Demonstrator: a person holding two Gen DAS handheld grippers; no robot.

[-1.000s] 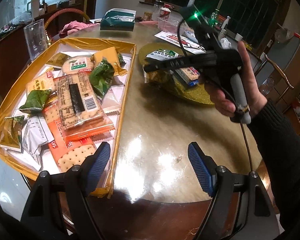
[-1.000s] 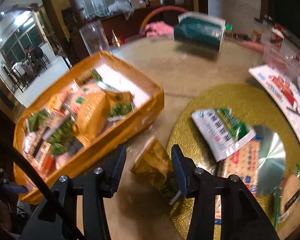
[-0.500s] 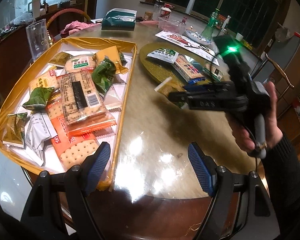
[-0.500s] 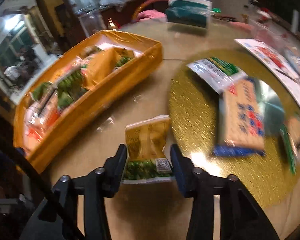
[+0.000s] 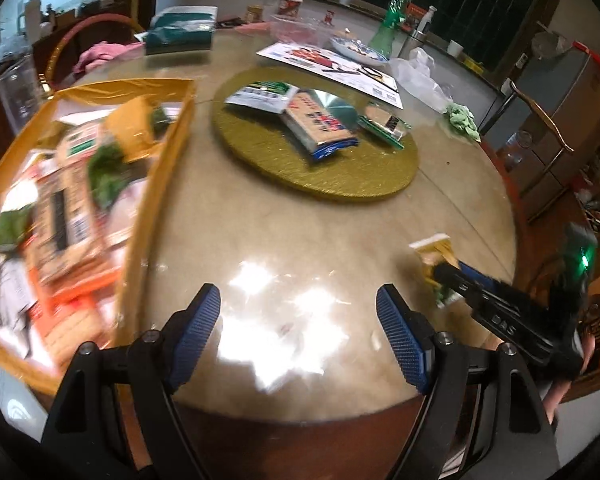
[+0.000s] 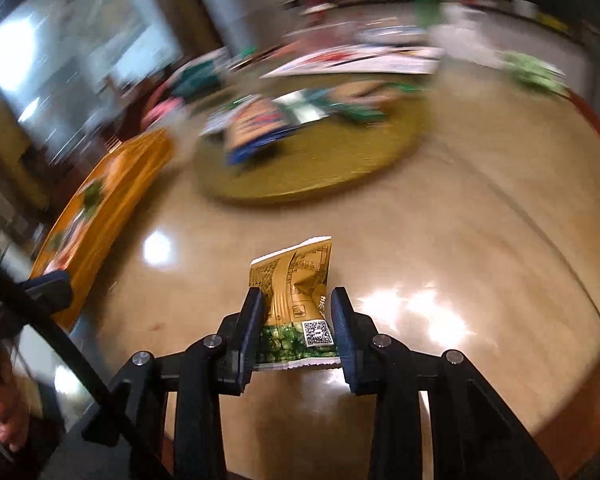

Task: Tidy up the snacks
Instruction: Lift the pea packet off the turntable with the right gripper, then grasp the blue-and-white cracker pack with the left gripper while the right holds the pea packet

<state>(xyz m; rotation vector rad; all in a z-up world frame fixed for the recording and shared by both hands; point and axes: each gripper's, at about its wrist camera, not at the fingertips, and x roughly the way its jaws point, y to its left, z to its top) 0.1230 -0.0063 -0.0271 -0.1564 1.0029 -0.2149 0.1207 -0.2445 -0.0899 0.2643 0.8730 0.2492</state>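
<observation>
My right gripper [image 6: 296,300] is closing on a gold and green snack packet [image 6: 296,292], which sits crumpled between its pads just above the table's front. In the left wrist view the same packet [image 5: 434,250] sticks out of the right gripper [image 5: 440,274] at the right edge. My left gripper [image 5: 298,296] stands open over bare, glossy tabletop with nothing between its fingers. An orange tray [image 5: 180,96] full of several snack packs lies at the left. On the round gold mat [image 5: 320,184] lie a white and green packet [image 5: 262,96], a cracker pack [image 5: 320,128] and a small packet [image 5: 384,124].
Behind the mat are a printed leaflet [image 5: 328,62], a clear plastic bag [image 5: 420,76], a green cloth [image 5: 462,120], a green bottle [image 5: 392,28] and a teal box [image 5: 180,34]. A clear cup [image 5: 18,92] stands beyond the tray. The table's rounded edge runs just below both grippers.
The right gripper went from beside the gold mat to the table's near right, rolling upright, and its jaws narrowed on the packet. The left gripper shifted right, staying open.
</observation>
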